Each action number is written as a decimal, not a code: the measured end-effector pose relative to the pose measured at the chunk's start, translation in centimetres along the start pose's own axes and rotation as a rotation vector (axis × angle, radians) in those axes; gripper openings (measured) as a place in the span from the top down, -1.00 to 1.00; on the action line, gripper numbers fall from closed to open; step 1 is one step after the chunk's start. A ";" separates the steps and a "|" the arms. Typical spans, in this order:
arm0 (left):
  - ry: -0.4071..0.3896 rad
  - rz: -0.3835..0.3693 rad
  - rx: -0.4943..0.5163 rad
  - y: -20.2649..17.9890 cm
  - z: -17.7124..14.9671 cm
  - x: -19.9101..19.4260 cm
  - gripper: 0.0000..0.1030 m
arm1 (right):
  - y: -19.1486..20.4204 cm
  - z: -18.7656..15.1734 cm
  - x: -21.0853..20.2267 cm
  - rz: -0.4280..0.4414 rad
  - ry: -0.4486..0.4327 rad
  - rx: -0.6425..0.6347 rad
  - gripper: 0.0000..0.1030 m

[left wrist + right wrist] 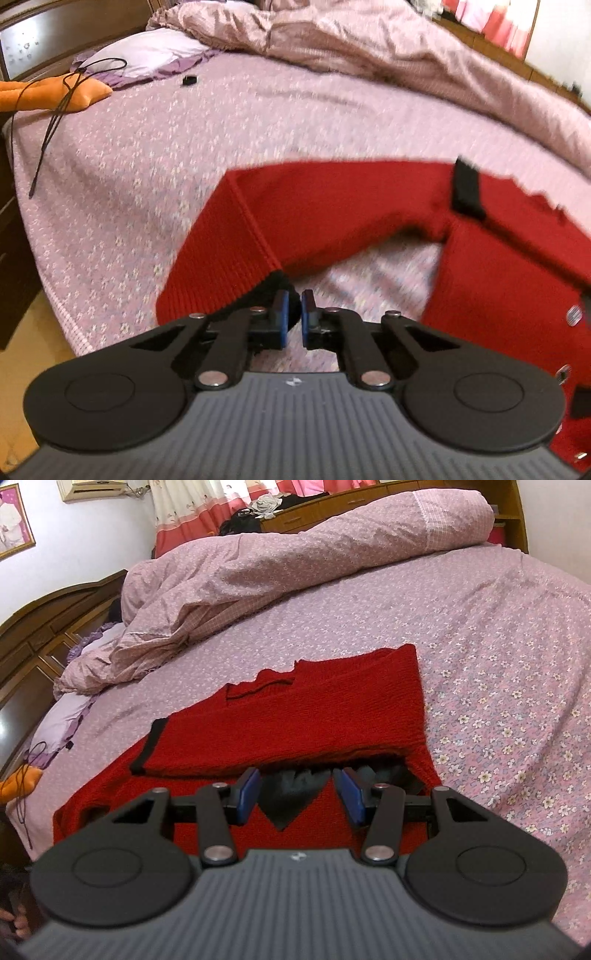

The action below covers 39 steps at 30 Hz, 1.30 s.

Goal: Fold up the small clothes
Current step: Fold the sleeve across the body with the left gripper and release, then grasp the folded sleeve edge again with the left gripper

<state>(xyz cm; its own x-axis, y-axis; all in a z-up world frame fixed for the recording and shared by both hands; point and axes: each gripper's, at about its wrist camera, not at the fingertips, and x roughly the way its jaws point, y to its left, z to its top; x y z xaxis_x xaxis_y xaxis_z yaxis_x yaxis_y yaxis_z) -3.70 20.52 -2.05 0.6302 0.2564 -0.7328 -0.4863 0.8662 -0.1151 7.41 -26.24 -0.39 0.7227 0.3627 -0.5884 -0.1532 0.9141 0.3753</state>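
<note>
left gripper point(294, 308) is clamped right down on the black cuff point(275, 286) of the red sweater point(332, 214) lying on the bed point(155, 155). right gripper point(297, 792) hangs half open over the black trim point(295, 794), gripping nothing. i'd carry that sleeve flat across the body, keep it taut, and watch for bunching.

Warm, even indoor light with soft shadows. The left wrist view is smeared by motion blur across the bed point(258, 122); the right wrist view is sharper. Fisheye bending curves both edges.
</note>
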 end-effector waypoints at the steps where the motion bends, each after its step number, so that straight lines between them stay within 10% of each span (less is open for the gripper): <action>1: -0.012 -0.012 -0.008 0.1 0.5 -0.4 0.85 | 0.0 0.0 0.1 0.002 0.002 0.001 0.01; 16: -0.158 -0.293 0.110 -8.4 8.3 -5.4 0.88 | 0.9 -0.7 0.7 0.035 0.032 -0.005 0.01; 25: -0.083 -0.144 0.114 -8.2 7.5 -2.9 0.80 | 2.6 -1.1 1.3 0.074 0.059 -0.058 0.01; 31: -0.073 0.067 0.114 -4.7 5.3 -1.5 -0.72 | 3.8 -1.2 2.0 0.095 0.088 -0.095 0.01; 39: 0.014 0.227 0.116 -0.4 3.4 3.3 -0.74 | 5.6 -1.1 2.9 0.126 0.106 -0.134 0.01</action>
<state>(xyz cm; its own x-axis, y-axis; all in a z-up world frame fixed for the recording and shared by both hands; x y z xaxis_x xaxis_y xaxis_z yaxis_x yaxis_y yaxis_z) 0.66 22.46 -2.15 0.5043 0.4445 -0.7403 -0.5412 0.8308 0.1302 7.94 -19.86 -0.76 0.6180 0.4866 -0.6175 -0.3313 0.8735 0.3568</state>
